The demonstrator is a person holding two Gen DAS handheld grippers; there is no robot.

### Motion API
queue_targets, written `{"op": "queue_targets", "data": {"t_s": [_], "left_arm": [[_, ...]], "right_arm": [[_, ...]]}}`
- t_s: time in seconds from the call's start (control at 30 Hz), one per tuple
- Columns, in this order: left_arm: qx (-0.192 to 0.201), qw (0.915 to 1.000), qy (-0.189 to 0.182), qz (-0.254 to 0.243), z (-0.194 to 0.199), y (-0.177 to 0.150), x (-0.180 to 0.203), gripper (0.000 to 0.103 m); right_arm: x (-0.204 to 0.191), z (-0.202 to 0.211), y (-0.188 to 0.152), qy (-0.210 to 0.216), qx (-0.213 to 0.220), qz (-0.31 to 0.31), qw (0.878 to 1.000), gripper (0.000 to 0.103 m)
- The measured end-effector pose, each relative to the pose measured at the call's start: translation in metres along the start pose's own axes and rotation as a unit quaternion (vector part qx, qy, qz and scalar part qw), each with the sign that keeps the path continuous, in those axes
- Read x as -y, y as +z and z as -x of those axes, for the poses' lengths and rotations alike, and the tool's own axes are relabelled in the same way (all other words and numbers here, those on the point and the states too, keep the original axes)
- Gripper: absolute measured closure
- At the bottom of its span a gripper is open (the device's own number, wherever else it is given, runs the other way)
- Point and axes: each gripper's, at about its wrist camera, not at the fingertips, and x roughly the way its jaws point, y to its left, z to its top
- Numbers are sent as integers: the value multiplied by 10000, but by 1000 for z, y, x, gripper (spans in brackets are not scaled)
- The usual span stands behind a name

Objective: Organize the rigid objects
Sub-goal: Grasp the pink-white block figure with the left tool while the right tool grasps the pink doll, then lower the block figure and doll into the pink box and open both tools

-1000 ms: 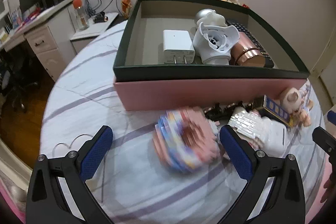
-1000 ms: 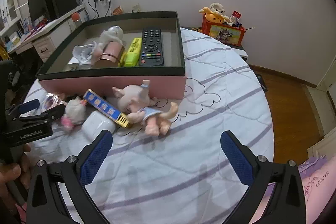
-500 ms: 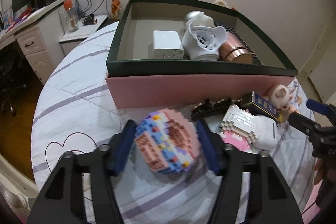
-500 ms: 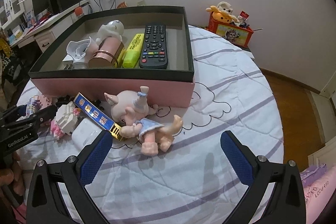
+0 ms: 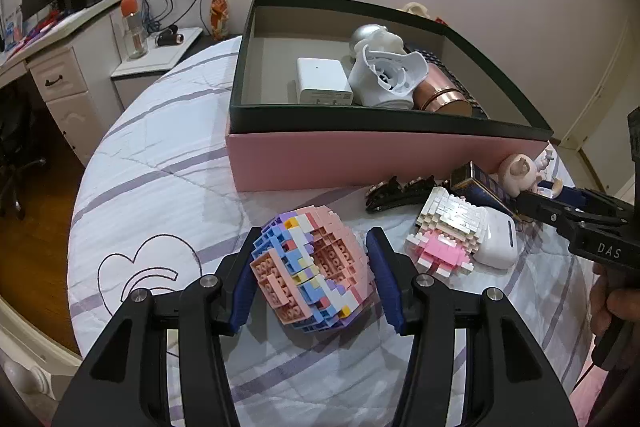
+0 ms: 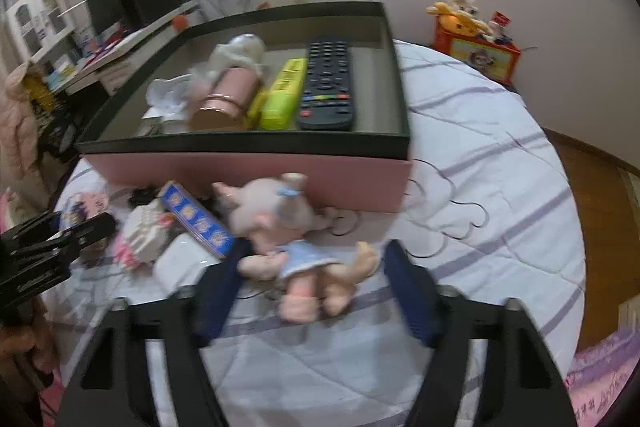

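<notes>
My left gripper is shut on a pastel toy-brick model, blue pads pressing both its sides just above the striped bedspread. In the right wrist view a pink doll in a blue dress lies in front of the pink box with a dark green rim. My right gripper straddles the doll's body and legs, and its jaws are closing without a clear press. The picture there is blurred. The box holds a white charger, a white fan, a copper cylinder, a remote and a yellow marker.
Beside the box lie a white and pink brick figure, a white earbud case, a black hair clip and a blue patterned stick. A desk with drawers stands left of the bed. A toy crate sits at the far right.
The left jaws came in from wide open and closed on the brick model. The right gripper moved forward over the doll and its jaws narrowed around it.
</notes>
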Motion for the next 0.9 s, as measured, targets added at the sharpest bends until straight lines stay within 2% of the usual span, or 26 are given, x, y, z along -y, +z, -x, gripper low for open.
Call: {"op": "queue_targets", "data": {"t_s": [0.07, 0.3, 0.43, 0.73, 0.9], "left_arm": [[-9, 10000, -1, 14, 1, 0, 1, 51], [-13, 10000, -17, 12, 3, -1, 2, 51], [-3, 10000, -22, 15, 5, 0, 4, 51], [102, 9999, -30, -11, 18, 2, 4, 51], [213, 9997, -98, -45, 32, 10, 7, 51]], "right_arm": [[-7, 1, 0, -120, -24, 134, 9998, 44], [-10, -3, 3, -37, -44, 299, 9995, 43], [-5, -3, 2, 148, -127, 201, 9996, 45], [0, 23, -12, 422, 64, -335, 9985, 45], [-6, 46, -4, 575, 298, -380, 9972, 45]]}}
